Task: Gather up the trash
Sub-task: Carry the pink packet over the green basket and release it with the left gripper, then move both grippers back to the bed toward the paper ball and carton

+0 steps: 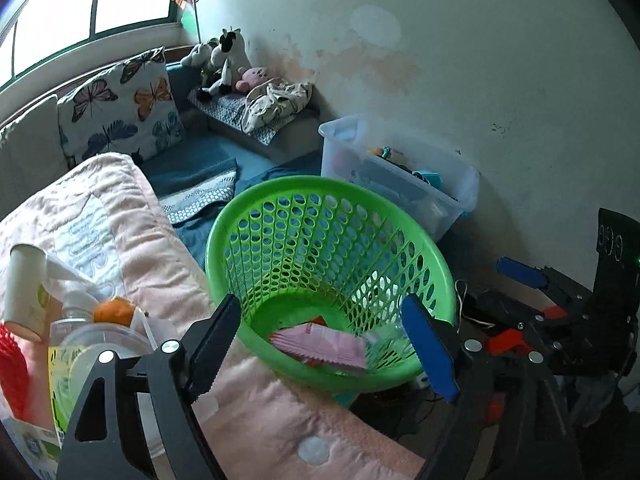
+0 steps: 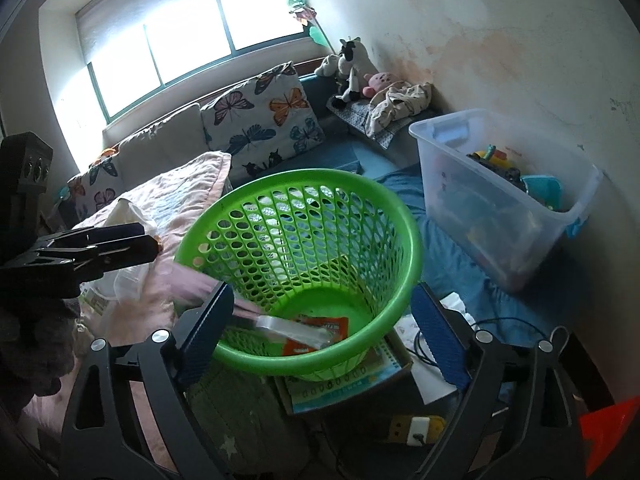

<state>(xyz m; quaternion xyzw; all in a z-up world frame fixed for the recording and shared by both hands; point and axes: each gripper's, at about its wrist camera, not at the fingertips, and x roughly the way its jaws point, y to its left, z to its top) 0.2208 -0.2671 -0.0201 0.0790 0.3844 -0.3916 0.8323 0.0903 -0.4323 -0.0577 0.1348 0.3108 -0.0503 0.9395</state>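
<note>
1. Green plastic basket (image 1: 320, 240), round and perforated, stands tipped slightly, its mouth facing up toward both cameras, between a pink blanket (image 1: 132, 240) and a clear storage bin (image 1: 400, 176).
2. Pink packet (image 1: 320, 346) lies flat on the basket floor, its long axis running roughly left to right in the left wrist view; an orange wrapper (image 2: 316, 334) lies beside it.
3. Left gripper (image 1: 324, 344) hangs over the basket's near rim, its jaws wide apart with nothing between them.
4. Right gripper (image 2: 320, 328) hangs at the near rim too, jaws spread wide, gripping nothing; a blurred pale strip (image 2: 296, 330) shows inside the basket.
</note>
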